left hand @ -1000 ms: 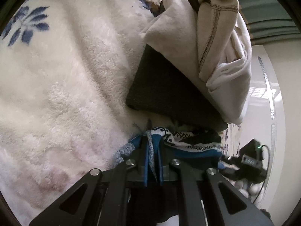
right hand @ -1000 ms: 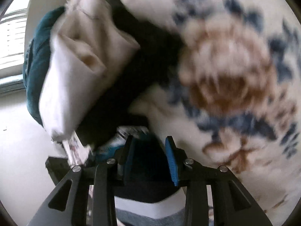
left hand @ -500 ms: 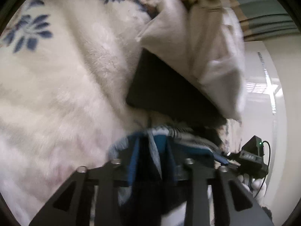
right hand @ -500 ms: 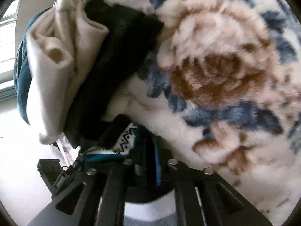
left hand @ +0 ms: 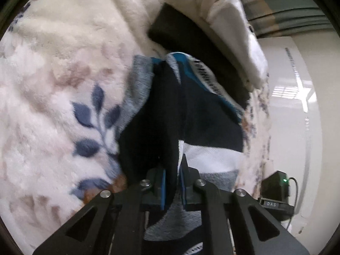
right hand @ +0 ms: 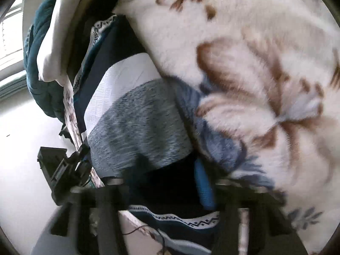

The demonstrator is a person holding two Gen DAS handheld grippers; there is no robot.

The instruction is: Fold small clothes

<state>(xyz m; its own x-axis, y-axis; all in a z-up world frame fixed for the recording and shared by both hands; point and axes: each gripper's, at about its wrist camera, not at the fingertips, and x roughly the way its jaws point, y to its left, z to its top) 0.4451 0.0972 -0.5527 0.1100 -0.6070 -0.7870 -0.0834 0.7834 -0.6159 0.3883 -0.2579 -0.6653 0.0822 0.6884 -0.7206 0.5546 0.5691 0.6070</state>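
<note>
A knitted sweater [left hand: 191, 114] in stripes: dark navy, teal, white and speckled grey, with a zigzag band near one edge. Lying stretched out on a fluffy white blanket [left hand: 63, 80] with blue leaves and brown flowers, right at the blanket's edge. In the right wrist view, spread long and flat [right hand: 136, 114], the grey stripe nearest, then white, then navy. Rumpled into a standing fold of navy cloth at the left gripper [left hand: 172, 182].

Left gripper pinched tight on that navy fold, blue pads pressing from both sides. Jaws just been closing, after popping apart for a moment. Right gripper [right hand: 165, 182] badly blurred; one blue pad seen beside dark cloth, jaws a little apart, can't tell if squeezing the cloth or not.

Past the sweater, a pile of other clothes [left hand: 223, 21], cream and white on top of black, touching the sweater's far end.

Different from a second ago: sweater then bunched up small just under the pile, now pulled out long toward both cameras. Pile now farther off in both views. More blue leaves showing on the blanket at left.
</note>
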